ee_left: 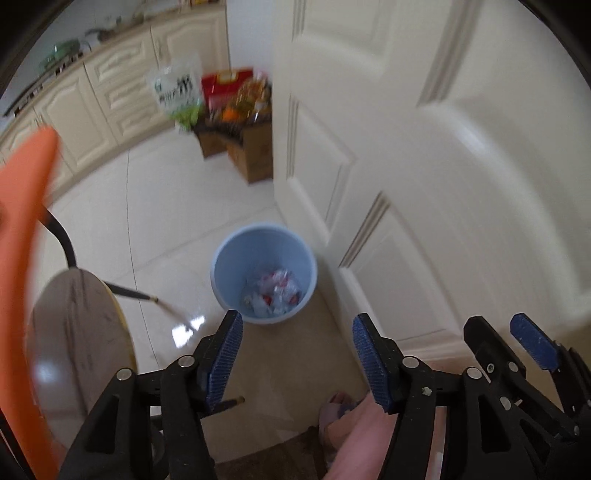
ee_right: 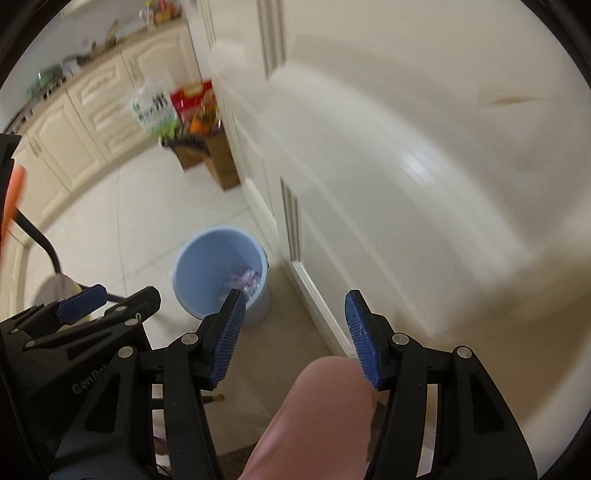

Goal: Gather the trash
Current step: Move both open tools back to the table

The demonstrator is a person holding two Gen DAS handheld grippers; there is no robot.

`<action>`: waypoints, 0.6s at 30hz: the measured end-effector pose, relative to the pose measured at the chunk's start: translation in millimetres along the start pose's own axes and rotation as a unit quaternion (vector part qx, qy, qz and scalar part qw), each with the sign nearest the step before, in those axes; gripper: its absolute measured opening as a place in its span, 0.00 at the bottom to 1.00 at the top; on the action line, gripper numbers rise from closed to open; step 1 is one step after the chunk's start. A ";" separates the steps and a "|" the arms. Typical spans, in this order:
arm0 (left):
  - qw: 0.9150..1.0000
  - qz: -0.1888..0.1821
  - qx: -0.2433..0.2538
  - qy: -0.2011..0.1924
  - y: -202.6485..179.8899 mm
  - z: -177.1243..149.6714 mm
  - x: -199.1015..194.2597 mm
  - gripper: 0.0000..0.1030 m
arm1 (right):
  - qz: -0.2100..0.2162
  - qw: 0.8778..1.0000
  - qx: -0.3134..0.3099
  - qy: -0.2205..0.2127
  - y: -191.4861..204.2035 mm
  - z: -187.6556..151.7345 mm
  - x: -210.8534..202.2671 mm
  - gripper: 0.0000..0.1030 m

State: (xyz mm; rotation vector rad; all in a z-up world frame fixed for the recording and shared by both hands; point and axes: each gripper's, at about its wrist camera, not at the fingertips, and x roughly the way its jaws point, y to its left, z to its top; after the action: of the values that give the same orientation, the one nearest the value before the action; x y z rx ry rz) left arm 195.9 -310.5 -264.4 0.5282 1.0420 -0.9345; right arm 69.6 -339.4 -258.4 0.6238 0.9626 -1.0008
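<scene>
Blue ribbed pads on black jaws: left hand-held gripper (ee_left: 297, 363) spread apart, nothing between the pads. Same for the right hand-held gripper (ee_right: 293, 339), jaws parted and empty, angled steeply down at the floor (ee_left: 166, 206). Side by side, each visible at the edge of the other's view.

Below and ahead, a pale blue bin (ee_left: 263, 272) standing on the floor just beside the white panelled door (ee_left: 406, 166), near its lower edge. Inside, at the bottom, crumpled trash (ee_left: 275, 291), whitish with red flecks, well below the rim. Judged from that: trash already collected in the bin, grippers free.

Nearer on the left, a round stool seat (ee_left: 79, 354) with dark legs, and an orange chair back (ee_left: 22, 258), blurred. Lower edge: a pink trouser leg (ee_right: 314, 417) and a slipper (ee_left: 334, 410).

Further off, cardboard boxes (ee_left: 243, 147) stuffed with packets against the door's far edge, a white-and-green bag (ee_left: 177, 92) beside them, cream cabinets (ee_left: 110, 85) under a counter (ee_left: 122, 27) behind.

Risks: heavy motion blur everywhere, so poor aim likely on any next reach. Bin close to the door, so a swing of the door could tip it. Stool legs jutting toward the bin, easy to clip.

Writing: partial "Gen" moulded on the left gripper body in the right view. Dark characters on the bag, too blurred to read.
</scene>
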 end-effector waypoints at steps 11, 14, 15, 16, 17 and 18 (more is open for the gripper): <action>0.995 0.025 -0.001 -0.095 44.6 -76.0 -174.3 0.66 | 0.040 0.991 -0.021 -0.129 25.8 -10.3 -139.6 0.67; 0.991 0.040 -0.020 -0.130 67.1 -104.8 -224.1 0.71 | 0.061 0.983 -0.046 -0.165 49.1 -13.8 -170.1 0.70; 0.988 0.048 -0.028 -0.142 74.2 -114.6 -239.0 0.74 | 0.074 0.980 -0.056 -0.177 57.7 -14.4 -180.9 0.78; 0.985 0.057 -0.039 -0.156 85.7 -125.3 -255.6 0.76 | 0.083 0.977 -0.061 -0.187 64.1 -16.2 -189.8 0.82; 0.983 0.063 -0.045 -0.164 92.5 -131.7 -262.8 0.77 | 0.091 0.974 -0.068 -0.197 71.7 -18.7 -198.8 0.83; 0.981 0.072 -0.053 -0.171 102.9 -141.3 -275.5 0.80 | 0.095 0.971 -0.072 -0.206 79.9 -19.2 -206.6 0.84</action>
State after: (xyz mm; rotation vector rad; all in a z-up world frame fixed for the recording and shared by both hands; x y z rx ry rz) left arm 161.8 -41.1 -83.6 0.3339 0.7276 -0.8020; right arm 91.6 -205.0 -82.6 0.3576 0.5884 -0.8367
